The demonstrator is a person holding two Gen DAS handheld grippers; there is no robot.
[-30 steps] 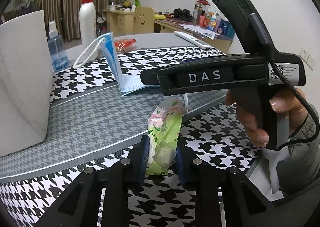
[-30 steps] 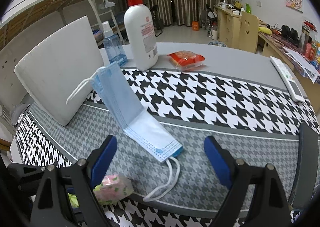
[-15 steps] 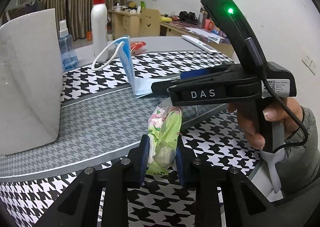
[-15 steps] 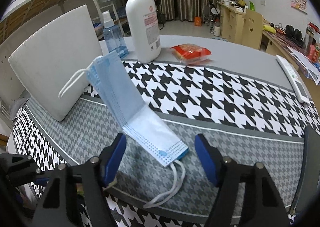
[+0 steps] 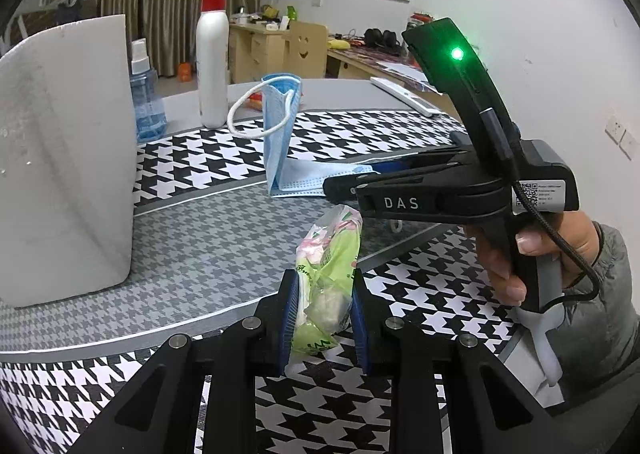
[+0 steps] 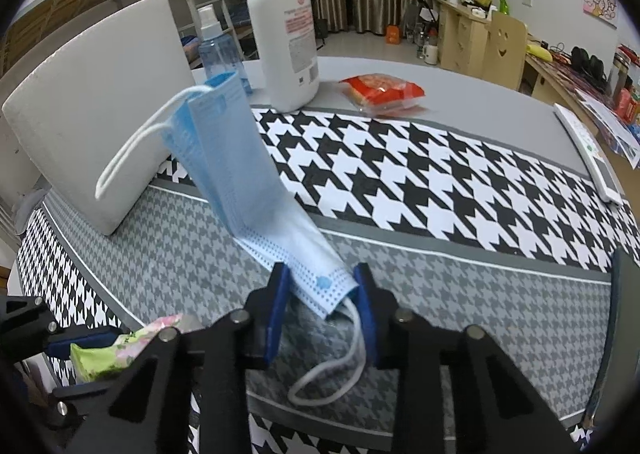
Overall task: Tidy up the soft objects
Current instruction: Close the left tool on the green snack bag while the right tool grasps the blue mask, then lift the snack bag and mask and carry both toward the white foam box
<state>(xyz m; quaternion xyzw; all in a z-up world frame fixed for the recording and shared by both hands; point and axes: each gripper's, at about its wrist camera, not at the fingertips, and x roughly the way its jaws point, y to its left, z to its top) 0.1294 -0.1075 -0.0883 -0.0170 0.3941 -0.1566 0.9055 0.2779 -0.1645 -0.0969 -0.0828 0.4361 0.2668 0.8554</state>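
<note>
with the left gripper (image 5: 322,312) clamped on the tissue pack (image 5: 328,274), the right gripper (image 6: 322,296), just narrowing round the face mask (image 6: 256,190) corner near the desk (image 6: 460,302) front edge, should pinch fabric, not the loop.

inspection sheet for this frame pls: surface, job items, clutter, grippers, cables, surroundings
Surface: houndstooth-patterned table cloth, black-white and grey bands.
Job's things: blue pleated face mask, far half standing up, near end flat; green-pink plastic tissue packet.
Clutter: white pump bottle with red cap, blue spray bottle, white foam block, red snack packet, white remote control.
Grippers: left gripper clamps the packet; right gripper has just been closing, jaws around the mask's near end.
Cables: black cable on the right gripper's handle.
Surroundings: wooden desks, curtains.
</note>
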